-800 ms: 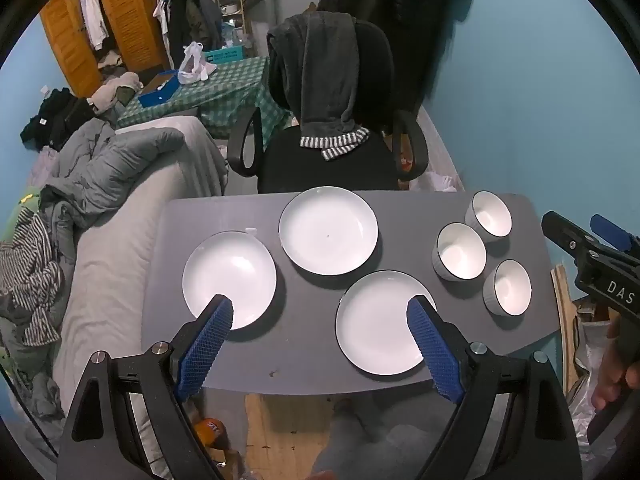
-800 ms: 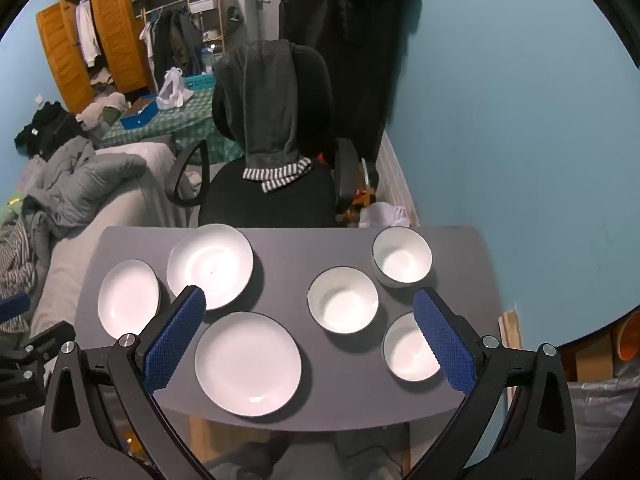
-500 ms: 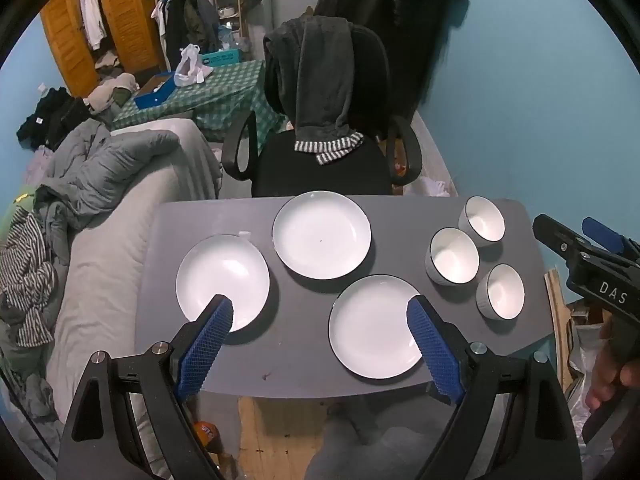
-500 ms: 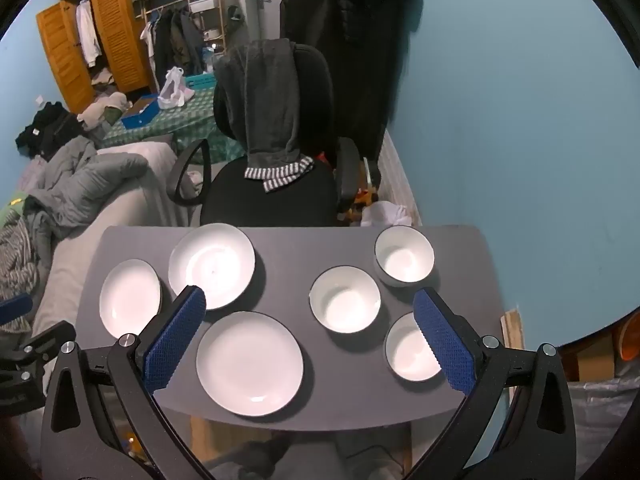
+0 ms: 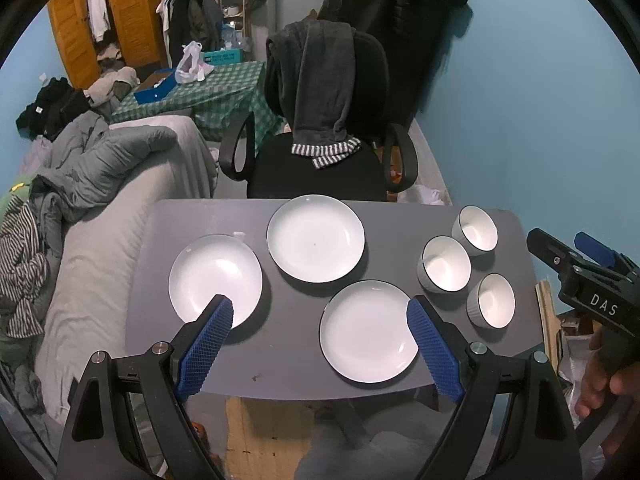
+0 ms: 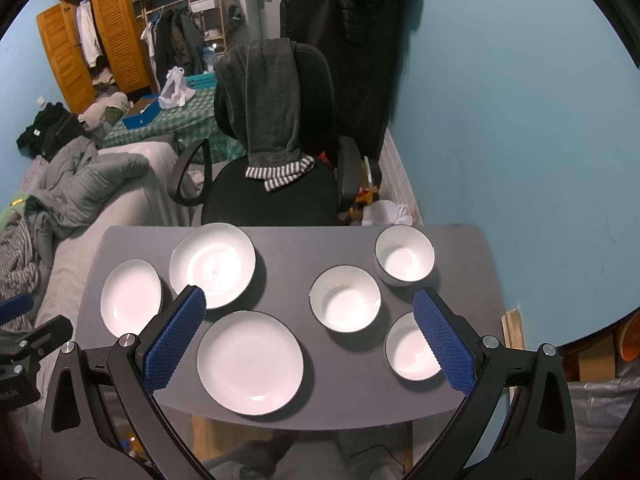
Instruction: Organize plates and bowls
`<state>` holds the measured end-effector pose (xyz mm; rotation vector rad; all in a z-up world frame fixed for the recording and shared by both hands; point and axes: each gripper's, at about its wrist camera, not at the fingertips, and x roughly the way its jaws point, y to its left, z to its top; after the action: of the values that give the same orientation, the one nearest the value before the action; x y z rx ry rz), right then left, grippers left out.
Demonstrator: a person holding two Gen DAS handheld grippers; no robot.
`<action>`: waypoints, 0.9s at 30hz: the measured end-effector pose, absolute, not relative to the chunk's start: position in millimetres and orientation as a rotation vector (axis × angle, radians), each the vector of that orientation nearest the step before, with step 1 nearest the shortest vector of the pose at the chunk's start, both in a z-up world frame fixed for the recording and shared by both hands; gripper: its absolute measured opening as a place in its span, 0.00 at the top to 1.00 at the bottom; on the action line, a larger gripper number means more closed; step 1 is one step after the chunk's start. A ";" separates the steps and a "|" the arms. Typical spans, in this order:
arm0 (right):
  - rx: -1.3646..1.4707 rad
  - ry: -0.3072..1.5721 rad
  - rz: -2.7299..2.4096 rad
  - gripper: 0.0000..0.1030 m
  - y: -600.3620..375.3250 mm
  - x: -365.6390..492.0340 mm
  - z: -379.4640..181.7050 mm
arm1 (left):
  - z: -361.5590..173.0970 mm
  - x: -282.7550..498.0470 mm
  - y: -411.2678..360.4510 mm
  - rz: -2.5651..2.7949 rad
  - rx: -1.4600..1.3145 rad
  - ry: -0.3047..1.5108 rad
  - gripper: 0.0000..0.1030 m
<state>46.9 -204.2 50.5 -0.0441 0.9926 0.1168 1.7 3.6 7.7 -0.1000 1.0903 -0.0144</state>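
Three white plates lie on the grey table: a left plate, a far plate and a near plate. Three white bowls stand at the right: far bowl, middle bowl, near bowl. My left gripper is open and empty, high above the table's front edge. My right gripper is open and empty too, above the front edge. In the right wrist view the near plate and middle bowl lie between its fingers.
A black office chair with a grey garment draped over it stands behind the table. A bed with grey bedding runs along the left. The blue wall is close on the right. The other gripper's body shows at right.
The left wrist view has drifted slightly back and up, so the table looks a little smaller and lower. The right gripper has barely moved. Both stay open.
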 end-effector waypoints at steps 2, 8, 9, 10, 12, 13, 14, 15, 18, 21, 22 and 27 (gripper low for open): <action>-0.043 0.993 0.117 0.01 -203.8 46.5 51.0 | 7.6 1.4 4.0 -0.015 -0.103 1.094 0.13; -0.043 0.993 0.119 0.01 -204.3 46.7 51.1 | 5.3 1.5 6.9 -0.017 -0.122 1.102 0.13; -0.043 0.992 0.119 0.01 -203.2 46.1 50.3 | 5.3 0.9 7.8 -0.016 -0.123 1.101 0.13; -0.043 0.992 0.119 0.01 -203.3 46.3 50.4 | 5.4 1.3 7.7 -0.016 -0.124 1.100 0.13; -0.044 0.989 0.120 0.01 -199.2 42.4 47.2 | 5.2 0.7 7.7 -0.016 -0.124 1.101 0.13; -0.044 0.989 0.120 0.01 -199.2 42.3 47.3 | 5.2 1.2 7.6 -0.017 -0.125 1.101 0.13; -0.044 0.990 0.120 0.01 -199.4 42.9 47.5 | 5.1 1.2 7.7 -0.017 -0.125 1.102 0.13; -0.043 0.990 0.121 0.01 -199.5 42.9 47.5 | 4.8 0.5 7.6 -0.018 -0.125 1.102 0.13; -0.043 0.992 0.121 0.01 -199.1 42.8 47.4 | 5.5 -1.5 9.8 -0.021 -0.131 1.105 0.13; -0.043 0.992 0.122 0.01 -198.6 41.7 46.6 | 5.7 -1.3 9.7 -0.024 -0.137 1.108 0.13; -0.044 0.992 0.122 0.01 -198.0 40.7 47.0 | 5.6 -1.2 9.4 -0.025 -0.139 1.109 0.13; -0.043 0.993 0.123 0.01 -197.5 40.5 46.9 | 6.5 -2.4 11.5 -0.028 -0.141 1.110 0.13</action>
<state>40.5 -197.5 46.9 -0.0427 0.9929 0.1230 -2.4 11.5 6.5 -0.1407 1.1097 -0.0283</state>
